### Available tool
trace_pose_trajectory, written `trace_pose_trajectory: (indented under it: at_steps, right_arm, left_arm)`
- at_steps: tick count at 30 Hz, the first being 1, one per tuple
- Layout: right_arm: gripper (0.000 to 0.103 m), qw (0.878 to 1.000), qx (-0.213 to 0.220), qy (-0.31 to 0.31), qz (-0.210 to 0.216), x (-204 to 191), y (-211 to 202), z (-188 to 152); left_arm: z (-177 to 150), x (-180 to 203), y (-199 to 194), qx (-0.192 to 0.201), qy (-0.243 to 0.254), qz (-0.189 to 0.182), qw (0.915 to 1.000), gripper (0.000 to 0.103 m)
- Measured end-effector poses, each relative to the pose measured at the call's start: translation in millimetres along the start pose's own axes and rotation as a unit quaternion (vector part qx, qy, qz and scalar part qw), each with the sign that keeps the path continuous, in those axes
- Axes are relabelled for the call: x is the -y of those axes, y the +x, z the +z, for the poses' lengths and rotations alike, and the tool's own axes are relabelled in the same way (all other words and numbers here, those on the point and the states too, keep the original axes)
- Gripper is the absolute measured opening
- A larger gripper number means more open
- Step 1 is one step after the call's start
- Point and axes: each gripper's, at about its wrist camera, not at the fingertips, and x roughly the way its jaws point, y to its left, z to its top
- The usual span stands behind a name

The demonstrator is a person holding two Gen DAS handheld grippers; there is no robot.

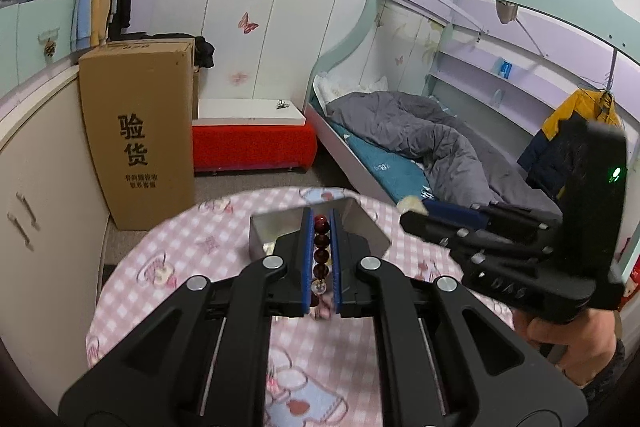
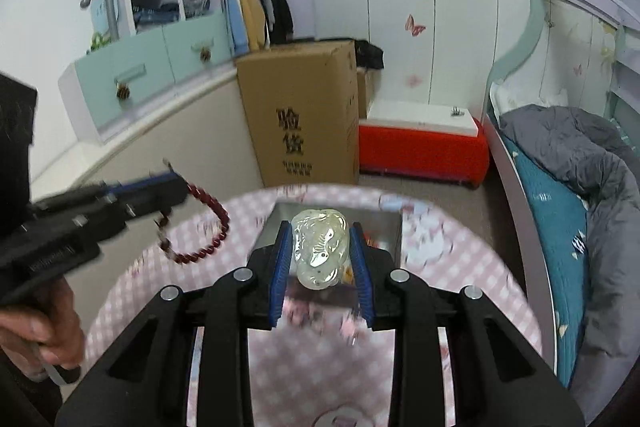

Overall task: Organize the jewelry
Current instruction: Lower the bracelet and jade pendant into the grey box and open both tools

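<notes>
- The left gripper (image 1: 320,259) is closed on a bracelet of dark red beads (image 1: 321,251). In the left wrist view the beads stand in one line between the two blue pads (image 1: 307,259), and a clear bead is at the near end of the line.
- In the right wrist view the same bracelet (image 2: 208,227) hangs as a loop from the tip of the left gripper (image 2: 180,187), above the left part of the round table (image 2: 480,267). The loop does not seem to touch the tablecloth, but the picture is blurred there.
- The right gripper (image 2: 322,251) is clamped on a pale, glossy carved pendant (image 2: 320,247). The pendant sits between the two blue pads (image 2: 280,259), and both pads press on its sides.
- Under the pendant lies a shiny metal box (image 2: 384,223) on the pink checked tablecloth. From the left wrist view the box (image 1: 276,227) is just behind the fingers of the left gripper.
- In the left wrist view the right gripper (image 1: 412,217) comes in from the right side, above the table edge (image 1: 160,247); its tip is well apart from the bracelet.
- Behind the table stand a tall cardboard box (image 1: 136,131), a red bench (image 1: 252,147) and a bed with a grey quilt (image 1: 420,135).
</notes>
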Motion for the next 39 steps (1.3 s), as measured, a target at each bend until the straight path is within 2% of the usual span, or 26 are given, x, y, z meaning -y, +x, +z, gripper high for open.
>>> trace_pose_trajectory:
  at_steps: [5, 8, 13, 16, 17, 18, 19, 21, 25, 29, 39]
  right_arm:
    - [0.027, 1.000, 0.007, 0.021, 0.014, 16.1, 7.6, 34.6]
    - [0.027, 0.999, -0.009, 0.031, 0.022, 22.3, 18.6, 44.5]
    - [0.027, 0.997, -0.049, 0.047, 0.020, 28.9, 49.5, 40.2]
    - [0.029, 0.995, -0.061, 0.072, 0.019, 37.1, 63.3, 32.7]
    - [0.034, 0.994, -0.064, 0.085, 0.023, 41.3, 66.0, 30.4]
    - [0.056, 0.993, -0.065, 0.094, 0.021, 44.4, 66.9, 29.1]
    - [0.079, 0.993, -0.061, 0.098, 0.014, 46.6, 65.6, 29.4]
    - [0.096, 0.993, -0.042, 0.107, -0.003, 51.4, 58.1, 28.3]
    - [0.096, 0.991, -0.030, 0.129, -0.023, 61.3, 42.9, 26.1]
    - [0.096, 0.990, -0.008, 0.138, -0.031, 63.2, 22.3, 23.1]
    - [0.096, 0.991, 0.050, 0.118, -0.037, 46.2, -41.9, 13.8]
  left_arm:
    - [26.2, -2.3, 22.9, -0.009, -0.006, -0.006, 0.9999, 0.008]
    - [37.2, -5.5, 42.0, -0.025, -0.016, -0.013, 0.9995, 0.008]
    - [41.3, -8.5, 69.3, -0.054, -0.025, -0.029, 0.9978, 0.008]
    - [40.2, -7.3, 79.6, -0.065, -0.021, -0.023, 0.9974, 0.011]
    - [39.9, -7.8, 82.3, -0.069, -0.022, -0.012, 0.9973, 0.018]
    - [39.1, -10.3, 83.9, -0.075, -0.026, 0.007, 0.9968, 0.047]
    - [39.3, -13.9, 81.1, -0.069, -0.032, 0.024, 0.9968, 0.081]
    - [38.3, -18.0, 65.2, -0.023, -0.037, 0.055, 0.9976, 0.091]
    - [37.1, -19.3, 39.8, 0.003, -0.025, 0.105, 0.9942, 0.094]
    - [30.0, -18.8, 8.1, 0.035, -0.022, 0.136, 0.9899, 0.095]
    - [10.9, -8.7, -57.0, 0.084, -0.006, 0.168, 0.9823, 0.096]
